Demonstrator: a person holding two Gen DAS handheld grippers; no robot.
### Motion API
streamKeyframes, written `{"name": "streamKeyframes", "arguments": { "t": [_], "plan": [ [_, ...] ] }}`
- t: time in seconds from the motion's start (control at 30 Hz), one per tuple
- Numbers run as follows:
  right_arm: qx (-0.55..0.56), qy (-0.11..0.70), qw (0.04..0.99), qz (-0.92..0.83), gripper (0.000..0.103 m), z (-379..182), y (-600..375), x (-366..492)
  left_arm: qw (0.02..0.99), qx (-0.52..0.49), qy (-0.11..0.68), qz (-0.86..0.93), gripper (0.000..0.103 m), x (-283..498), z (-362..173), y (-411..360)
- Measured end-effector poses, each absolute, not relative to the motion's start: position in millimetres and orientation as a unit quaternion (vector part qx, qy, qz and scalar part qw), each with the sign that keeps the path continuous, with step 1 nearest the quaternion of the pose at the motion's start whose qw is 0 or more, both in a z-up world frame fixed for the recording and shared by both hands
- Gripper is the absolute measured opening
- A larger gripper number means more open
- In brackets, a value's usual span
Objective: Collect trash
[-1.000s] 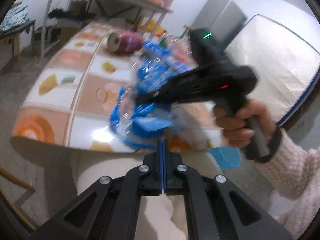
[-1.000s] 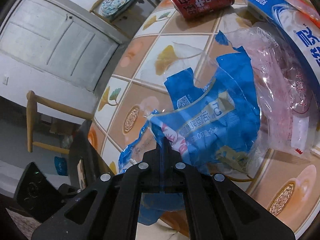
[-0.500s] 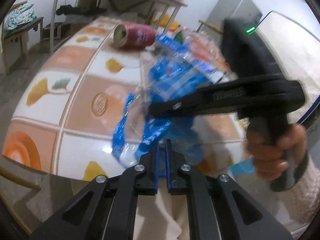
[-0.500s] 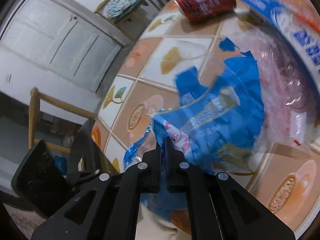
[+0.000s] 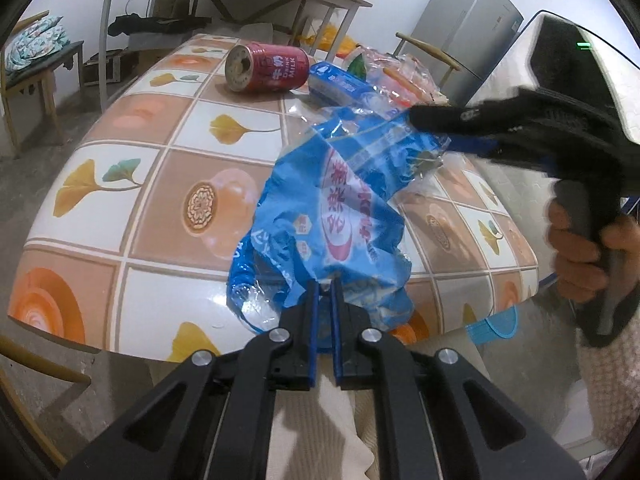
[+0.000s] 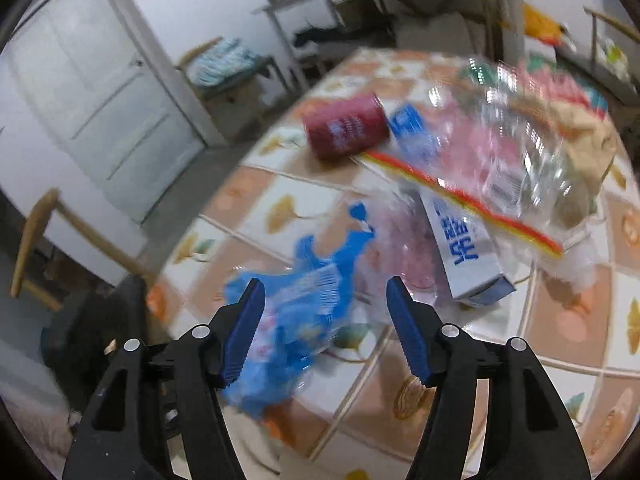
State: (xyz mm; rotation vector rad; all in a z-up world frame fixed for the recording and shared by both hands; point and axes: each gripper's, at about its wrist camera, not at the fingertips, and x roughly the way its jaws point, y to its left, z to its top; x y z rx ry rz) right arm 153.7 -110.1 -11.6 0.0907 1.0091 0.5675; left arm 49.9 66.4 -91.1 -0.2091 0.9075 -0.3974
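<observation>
We see the left gripper (image 5: 325,285) with its jaws pressed nearly together, pinching the near end of a blue wrapper (image 5: 336,216) at the table's (image 5: 168,200) near edge. The wrapper stretches away over the tabletop toward the right gripper (image 6: 326,304), whose jaws have just been opening and now stand spread; the far end of the wrapper lies between and below them, against no pad that we can make out. A red can (image 5: 266,67) lies on its side near the far edge, beside a white-and-blue box (image 6: 466,252) and a clear bag (image 6: 516,160).
</observation>
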Motion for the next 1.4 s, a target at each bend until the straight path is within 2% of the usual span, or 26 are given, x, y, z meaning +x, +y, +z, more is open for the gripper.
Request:
{"name": "streamKeyframes", "arguments": {
  "t": [0.07, 0.17, 0.2, 0.23, 0.57, 0.83, 0.97, 1.03, 1.2, 1.4],
  "plan": [
    [0.041, 0.495, 0.828, 0.259, 0.055, -27.2, -103.3, 165.0, 0.875, -0.1, 0.433, -0.191, 0.005, 49.6, -91.6, 66.2],
    [0.041, 0.5, 0.823, 0.265, 0.031, -35.1, -94.8, 169.7, 0.878, -0.093, 0.43, -0.19, 0.005, 48.8, -91.4, 64.7],
    [0.048, 0.502, 0.82, 0.271, 0.013, -35.9, -94.2, 170.5, 0.878, -0.091, 0.43, -0.19, 0.005, 48.6, -91.3, 64.4],
    [0.056, 0.505, 0.816, 0.277, 0.002, -38.6, -94.6, 172.6, 0.878, -0.091, 0.43, -0.191, 0.005, 48.8, -91.3, 64.5],
    [0.136, 0.492, 0.754, 0.413, 0.0, -9.7, -94.9, 135.1, 0.871, -0.118, 0.432, -0.201, 0.005, 54.7, -93.4, 68.6],
    [0.15, 0.587, 0.681, 0.411, 0.0, -71.8, -69.8, 138.1, 0.872, -0.126, 0.426, -0.205, 0.005, 53.3, -95.0, 71.3],
    [0.156, 0.599, 0.674, 0.404, 0.0, -81.4, -65.2, 146.1, 0.874, -0.114, 0.427, -0.202, 0.006, 46.9, -92.5, 73.8],
    [0.154, 0.612, 0.667, 0.395, 0.0, -88.1, -64.1, 149.3, 0.877, -0.104, 0.419, -0.209, 0.014, 39.0, -86.9, 75.3],
    [0.168, 0.629, 0.647, 0.397, 0.0, -99.3, -73.3, 147.7, 0.894, -0.04, 0.386, -0.225, 0.057, 16.3, -72.9, 67.4],
    [0.142, 0.664, 0.606, 0.414, 0.0, -100.8, -74.6, 154.3, 0.907, 0.147, 0.339, -0.202, 0.077, 1.4, -72.7, 29.0]
  ]
}}
